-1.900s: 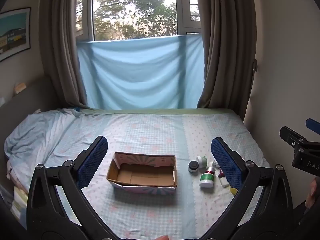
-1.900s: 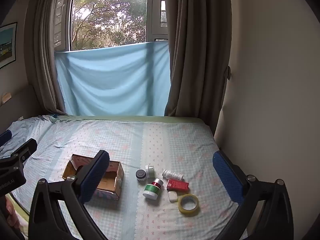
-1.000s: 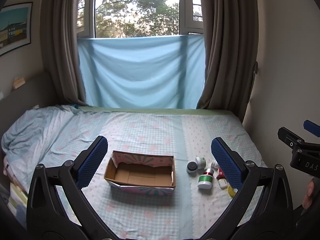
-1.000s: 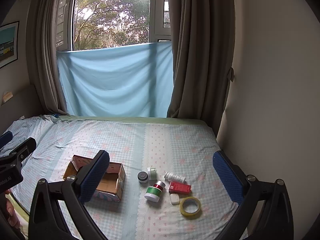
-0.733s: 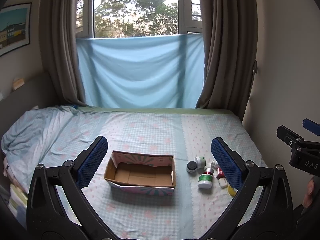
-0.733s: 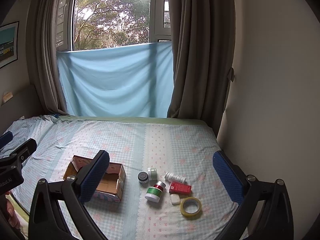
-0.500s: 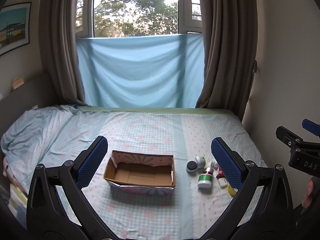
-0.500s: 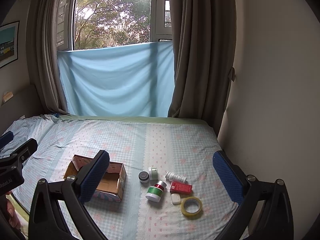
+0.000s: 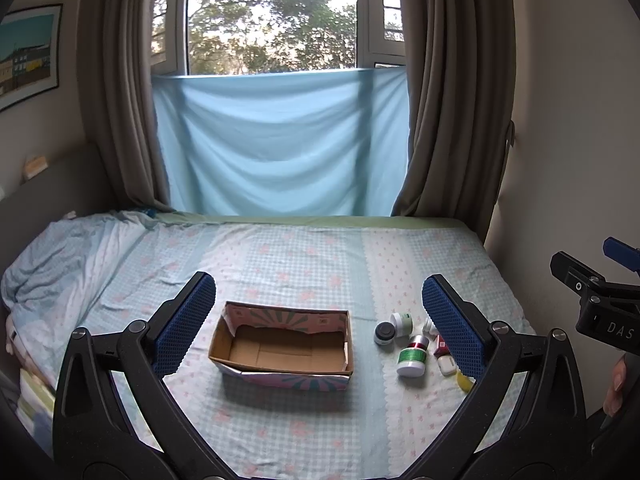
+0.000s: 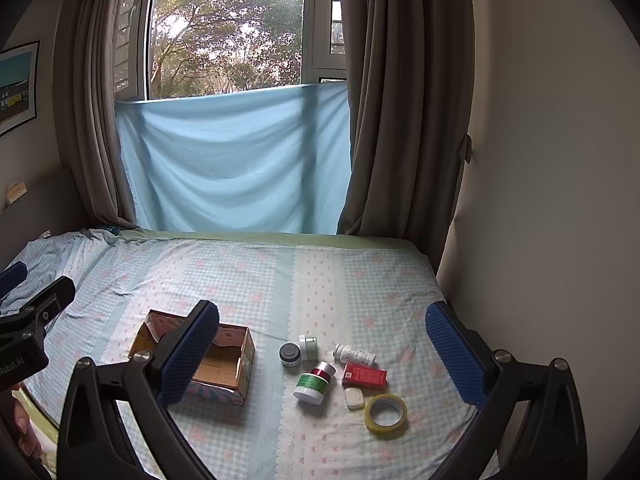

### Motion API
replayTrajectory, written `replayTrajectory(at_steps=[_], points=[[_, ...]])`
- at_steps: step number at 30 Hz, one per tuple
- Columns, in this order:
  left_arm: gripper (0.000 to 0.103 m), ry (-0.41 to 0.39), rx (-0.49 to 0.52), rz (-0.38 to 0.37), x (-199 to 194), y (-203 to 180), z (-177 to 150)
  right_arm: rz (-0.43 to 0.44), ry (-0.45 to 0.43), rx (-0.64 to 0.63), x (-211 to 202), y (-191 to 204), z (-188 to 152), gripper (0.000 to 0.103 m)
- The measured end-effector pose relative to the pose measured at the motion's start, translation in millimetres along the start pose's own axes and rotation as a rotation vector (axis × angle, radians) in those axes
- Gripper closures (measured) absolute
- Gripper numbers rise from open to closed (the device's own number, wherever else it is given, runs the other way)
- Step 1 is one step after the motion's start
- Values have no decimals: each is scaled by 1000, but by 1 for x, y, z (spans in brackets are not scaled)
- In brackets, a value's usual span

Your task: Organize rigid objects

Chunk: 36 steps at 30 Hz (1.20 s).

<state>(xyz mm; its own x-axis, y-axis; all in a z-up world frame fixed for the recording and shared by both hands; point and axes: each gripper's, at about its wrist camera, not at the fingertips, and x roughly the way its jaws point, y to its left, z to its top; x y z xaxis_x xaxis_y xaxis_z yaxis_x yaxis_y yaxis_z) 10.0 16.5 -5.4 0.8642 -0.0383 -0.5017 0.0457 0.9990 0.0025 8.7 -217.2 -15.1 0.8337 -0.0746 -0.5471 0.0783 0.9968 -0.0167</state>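
Little had moved since the earlier frames: both views had crept very slightly toward the bed, and every object lay where it had been. The left gripper (image 9: 320, 316) hung above the near edge of the pale blue checked bedsheet (image 9: 288, 264) with its jaws spread wide, the blue textured pads (image 9: 186, 322) far apart, holding nothing and touching nothing. Between those pads, in the left wrist view, sat the open brown cardboard box with a patterned outside (image 9: 282, 346), its interior bare.

The right gripper (image 10: 324, 354) was likewise released, jaws wide, one blue pad (image 10: 454, 358) well off to the right of the items, gripping nothing. Below it, just right of the box (image 10: 224, 364), the small things were clustered on the sheet: a dark round lidded jar (image 10: 290, 354) touching or nearly touching a pale green-banded jar (image 10: 308, 347); a white bottle lying on its side (image 10: 355, 355); a white tub with a green label and red cap (image 10: 314, 384), tilted over; a red rectangular carton (image 10: 365, 376) just beside it; a small white rounded case (image 10: 354, 397); and a roll of yellowish clear tape (image 10: 385, 410) lying flat, nearest the camera. None of them was in the box.

A hand (image 10: 24, 428) showed at the lower left edge of the right wrist view, beneath the black body of the other gripper.
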Motion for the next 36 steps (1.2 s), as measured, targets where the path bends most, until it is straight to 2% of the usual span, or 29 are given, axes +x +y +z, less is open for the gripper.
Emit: replayTrajectory(at_steps=[36], points=[[0,-23,11,-12,-7,7,2,-12,-11,1,-1,2,1,0]])
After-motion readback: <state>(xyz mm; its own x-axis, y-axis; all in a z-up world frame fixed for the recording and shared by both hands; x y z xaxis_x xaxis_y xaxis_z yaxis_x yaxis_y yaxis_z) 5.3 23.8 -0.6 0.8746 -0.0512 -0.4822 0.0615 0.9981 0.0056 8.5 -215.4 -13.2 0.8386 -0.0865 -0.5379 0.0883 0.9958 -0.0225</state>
